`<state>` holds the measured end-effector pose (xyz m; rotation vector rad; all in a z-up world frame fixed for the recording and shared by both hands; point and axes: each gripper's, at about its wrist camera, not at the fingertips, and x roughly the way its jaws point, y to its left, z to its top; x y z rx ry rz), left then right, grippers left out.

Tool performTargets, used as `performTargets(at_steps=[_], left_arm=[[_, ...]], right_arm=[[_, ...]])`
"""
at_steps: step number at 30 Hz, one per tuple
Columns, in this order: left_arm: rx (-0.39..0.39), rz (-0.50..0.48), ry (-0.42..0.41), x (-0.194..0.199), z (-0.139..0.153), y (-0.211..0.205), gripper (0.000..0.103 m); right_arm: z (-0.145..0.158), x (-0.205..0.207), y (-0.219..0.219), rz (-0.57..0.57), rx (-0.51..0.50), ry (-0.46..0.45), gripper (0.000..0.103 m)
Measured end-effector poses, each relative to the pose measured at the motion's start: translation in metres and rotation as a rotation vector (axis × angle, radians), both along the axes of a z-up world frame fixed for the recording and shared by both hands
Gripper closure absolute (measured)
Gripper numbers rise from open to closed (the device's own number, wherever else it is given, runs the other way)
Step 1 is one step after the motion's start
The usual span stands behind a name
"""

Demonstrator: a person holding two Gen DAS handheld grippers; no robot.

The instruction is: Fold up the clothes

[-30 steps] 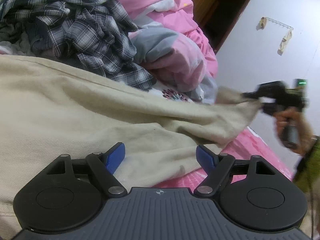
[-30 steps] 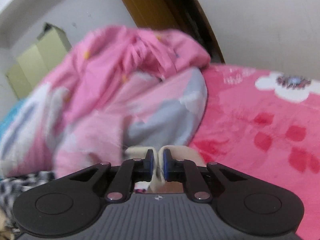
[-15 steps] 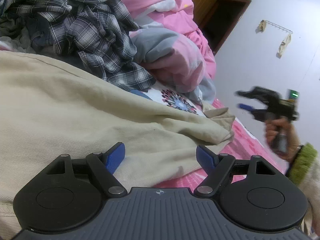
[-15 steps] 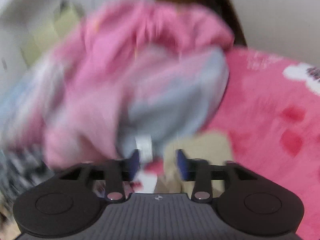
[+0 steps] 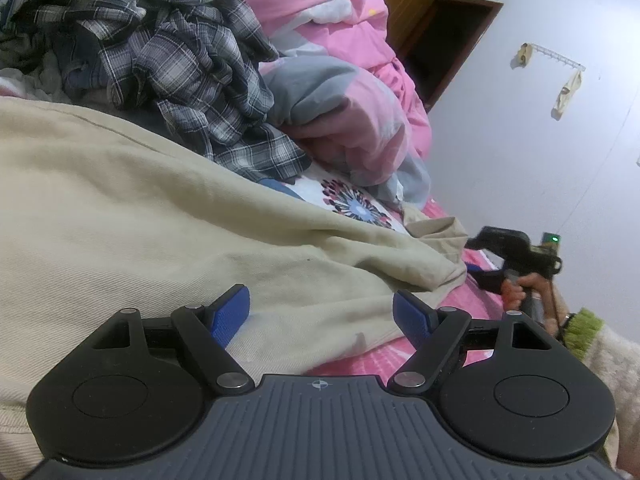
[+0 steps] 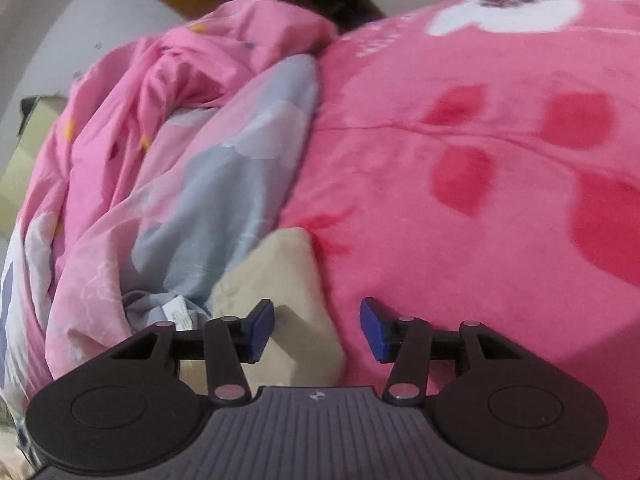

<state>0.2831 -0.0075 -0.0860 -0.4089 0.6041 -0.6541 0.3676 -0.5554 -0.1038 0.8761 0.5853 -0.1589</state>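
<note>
A large beige garment (image 5: 160,220) lies spread over the bed, and its far corner (image 6: 280,280) rests crumpled on the pink blanket. My left gripper (image 5: 320,312) hovers open just above the garment's near edge, blue pads wide apart and holding nothing. My right gripper (image 6: 318,326) sits low over that far corner. Its jaws are closing but still stand apart, with the beige cloth under the left pad and not pinched. In the left wrist view the right gripper (image 5: 472,256) shows at the far right, held by a hand just beyond the corner.
A heap of plaid shirts (image 5: 180,52) lies behind the beige garment. Beside it is a bunched pink and grey duvet (image 5: 352,120), also in the right wrist view (image 6: 180,160). A pink flowered blanket (image 6: 480,200) covers the bed. A dark doorway (image 5: 444,40) and wall hooks (image 5: 552,60) stand beyond.
My right gripper let go of the beige corner, which fell onto the bed. The gripper then dropped down toward it with its jaws apart. The left gripper stayed put.
</note>
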Motion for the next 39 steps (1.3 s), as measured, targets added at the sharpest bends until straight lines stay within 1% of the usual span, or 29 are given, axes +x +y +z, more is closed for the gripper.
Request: performTargets(at_steps=[1,2,3,5,8,10,11,14,15,17,20,21,22,23,25,27,28,29,31,33,36,37,39], left_arm=[[-0.004,-0.001,0.001,0.000,0.000,0.000,0.023],[-0.008,-0.002,0.002,0.000,-0.001,0.001,0.023],[-0.013,-0.002,0.002,0.000,-0.001,0.001,0.023],[-0.023,-0.003,0.003,0.000,-0.001,0.002,0.023],[-0.032,-0.004,0.003,0.001,-0.001,0.003,0.023],[-0.033,-0.007,0.002,0.000,-0.001,0.003,0.023],[-0.034,-0.007,0.002,0.000,-0.001,0.003,0.023],[-0.036,-0.008,0.002,0.000,-0.001,0.003,0.023],[-0.037,-0.008,0.002,0.000,-0.001,0.003,0.023],[-0.038,-0.009,0.002,0.000,-0.001,0.003,0.023],[-0.042,-0.010,0.003,0.001,-0.001,0.003,0.023],[-0.042,-0.010,0.003,0.002,-0.001,0.003,0.023],[-0.042,-0.011,0.003,0.002,-0.002,0.003,0.023],[-0.043,-0.011,0.003,0.002,-0.002,0.003,0.023],[-0.043,-0.011,0.003,0.002,-0.002,0.003,0.023],[-0.043,-0.011,0.003,0.002,-0.002,0.003,0.023],[-0.043,-0.011,0.004,0.002,-0.002,0.003,0.023],[-0.042,-0.011,0.004,0.002,-0.002,0.003,0.023],[-0.042,-0.011,0.004,0.002,-0.002,0.003,0.023],[-0.042,-0.012,0.005,0.002,-0.002,0.003,0.023],[-0.044,-0.013,0.006,0.002,-0.002,0.004,0.023],[-0.045,-0.013,0.006,0.002,-0.002,0.004,0.023],[-0.046,-0.013,0.006,0.002,-0.002,0.004,0.023]], right_arm=[[0.001,0.005,0.003,0.024,-0.011,0.013,0.087],[0.002,0.009,0.007,0.037,-0.032,0.028,0.093],[0.006,0.010,0.012,0.045,-0.058,0.027,0.093],[0.027,-0.003,0.023,0.038,-0.125,-0.042,0.095],[0.075,-0.042,0.038,0.002,-0.216,-0.198,0.095],[0.105,-0.070,0.047,-0.041,-0.272,-0.240,0.095],[0.116,-0.080,0.052,-0.062,-0.305,-0.230,0.095],[0.132,-0.102,0.062,-0.103,-0.399,-0.145,0.095],[0.126,-0.102,0.059,-0.115,-0.403,-0.101,0.095],[0.103,-0.098,0.049,-0.143,-0.392,-0.001,0.095],[0.051,-0.081,0.027,-0.139,-0.362,0.159,0.093],[0.036,-0.078,0.020,-0.141,-0.337,0.189,0.091],[0.027,-0.083,0.012,-0.147,-0.284,0.176,0.091],[0.022,-0.089,0.005,-0.155,-0.230,0.155,0.089],[0.030,-0.107,-0.008,-0.174,-0.119,0.078,0.085],[0.038,-0.127,-0.021,-0.199,-0.005,-0.003,0.079],[0.040,-0.138,-0.029,-0.227,0.054,-0.045,0.071],[0.040,-0.145,-0.037,-0.254,0.104,-0.060,0.065],[0.033,-0.158,-0.050,-0.294,0.211,-0.051,0.064],[0.018,-0.165,-0.061,-0.300,0.332,-0.032,0.064],[0.004,-0.158,-0.065,-0.277,0.452,-0.031,0.064],[0.001,-0.153,-0.065,-0.264,0.470,-0.027,0.063],[0.006,-0.134,-0.062,-0.219,0.411,0.000,0.062]])
